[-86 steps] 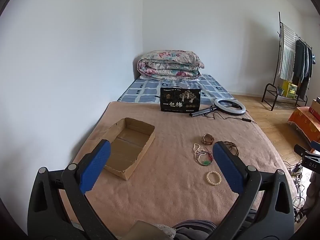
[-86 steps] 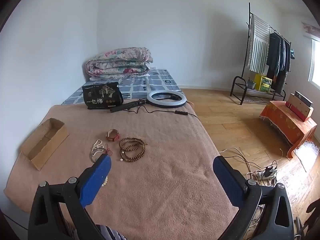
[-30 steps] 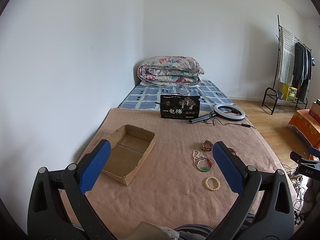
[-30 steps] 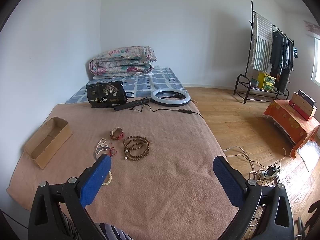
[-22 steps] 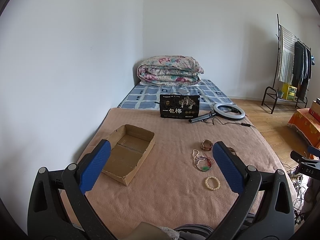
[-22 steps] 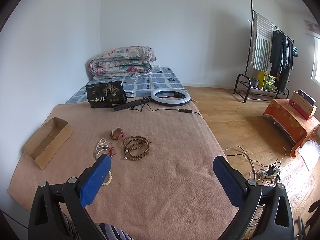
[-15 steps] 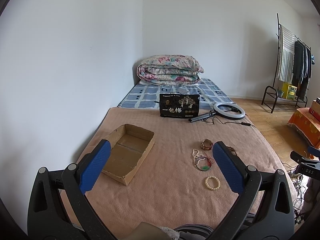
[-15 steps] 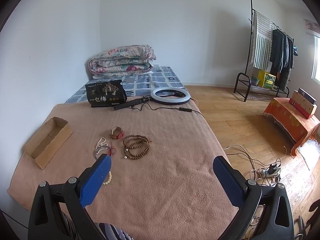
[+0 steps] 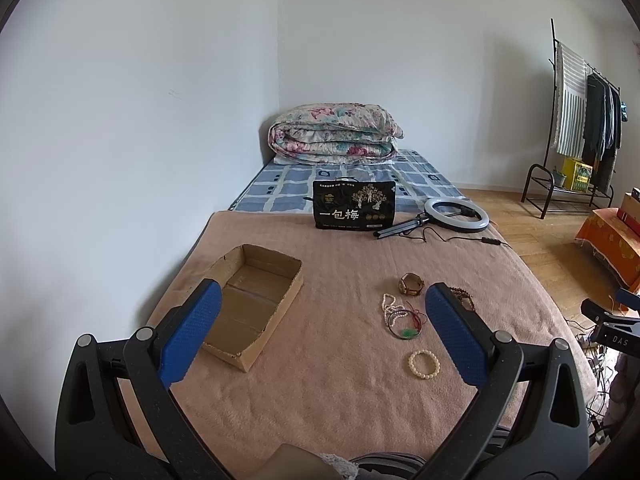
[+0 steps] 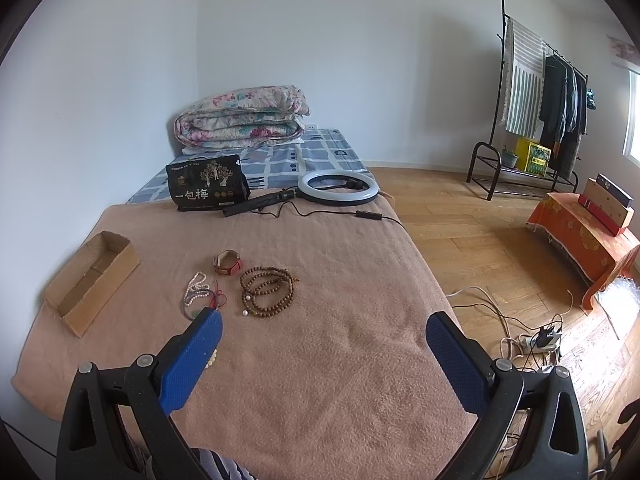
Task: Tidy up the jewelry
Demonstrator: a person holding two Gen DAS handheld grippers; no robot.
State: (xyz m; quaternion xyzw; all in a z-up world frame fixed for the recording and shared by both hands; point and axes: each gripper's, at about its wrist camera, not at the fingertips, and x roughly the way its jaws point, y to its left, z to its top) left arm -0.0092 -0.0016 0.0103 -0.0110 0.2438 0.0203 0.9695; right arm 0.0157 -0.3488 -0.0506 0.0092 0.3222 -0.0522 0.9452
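Note:
An open cardboard box (image 9: 251,303) lies on the left of a pink-brown blanket (image 9: 340,392); it also shows in the right wrist view (image 10: 90,280). To its right lie a cream bead bracelet (image 9: 424,364), a pearl strand with red cord and green pendant (image 9: 402,318), a brown-red bracelet (image 9: 411,283) and coiled wooden beads (image 10: 267,289). My left gripper (image 9: 322,330) is open and empty above the near blanket. My right gripper (image 10: 323,354) is open and empty, held near the blanket's right half.
A black printed bag (image 9: 354,205), a ring light (image 9: 456,210) with cable and a folded floral quilt (image 9: 336,134) sit at the far end. A clothes rack (image 10: 536,112), an orange-covered stand (image 10: 588,236) and floor cables (image 10: 536,340) are on the right.
Both views have drifted slightly since the earliest frames, with the cameras raised a little. No jewelry has moved and both grippers stay open.

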